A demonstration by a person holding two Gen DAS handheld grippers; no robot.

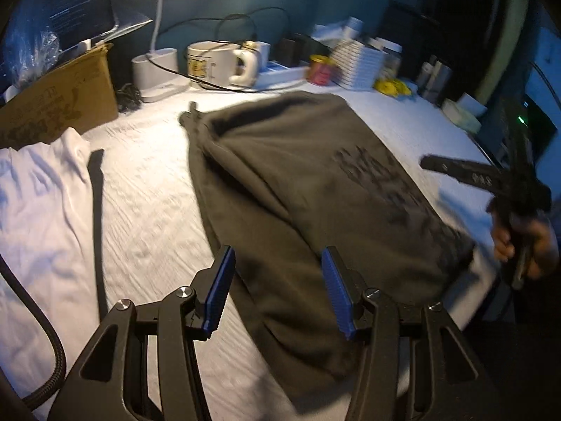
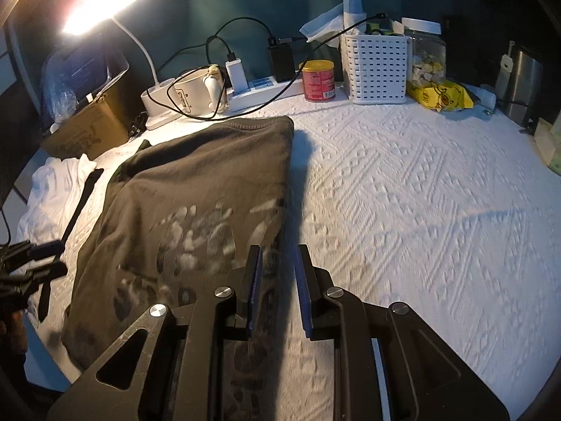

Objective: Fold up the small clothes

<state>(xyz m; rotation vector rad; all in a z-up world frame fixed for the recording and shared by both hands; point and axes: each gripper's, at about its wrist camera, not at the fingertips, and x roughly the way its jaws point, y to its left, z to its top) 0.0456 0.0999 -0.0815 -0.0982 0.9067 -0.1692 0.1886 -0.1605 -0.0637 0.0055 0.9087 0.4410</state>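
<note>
Covering the tabletop [image 2: 420,189] is a white textured cloth, and on it lies the dark grey T-shirt [image 2: 196,210], folded lengthwise so its long axis runs from the near edge away toward the back wall, collar end farthest. Its pale printed graphic faces up, too blurred to read. Left of it, well apart, a white garment [image 1: 38,203] lies crumpled with a black strap [image 1: 98,217] beside it. A brown cardboard box [image 1: 59,105] behind carries dark print that cannot be made out. Along the wall stand a white slotted basket [image 2: 375,66], a cream mug [image 2: 196,91] with an unreadable emblem, a yellow packet [image 2: 441,96] and a red tin [image 2: 318,80] whose label is illegible. The left gripper [image 1: 277,291] hovers over the shirt's near end, jaws wide apart and empty. The right gripper [image 2: 278,294] sits above the shirt's right edge, jaws parted by a narrow gap, holding nothing.
</note>
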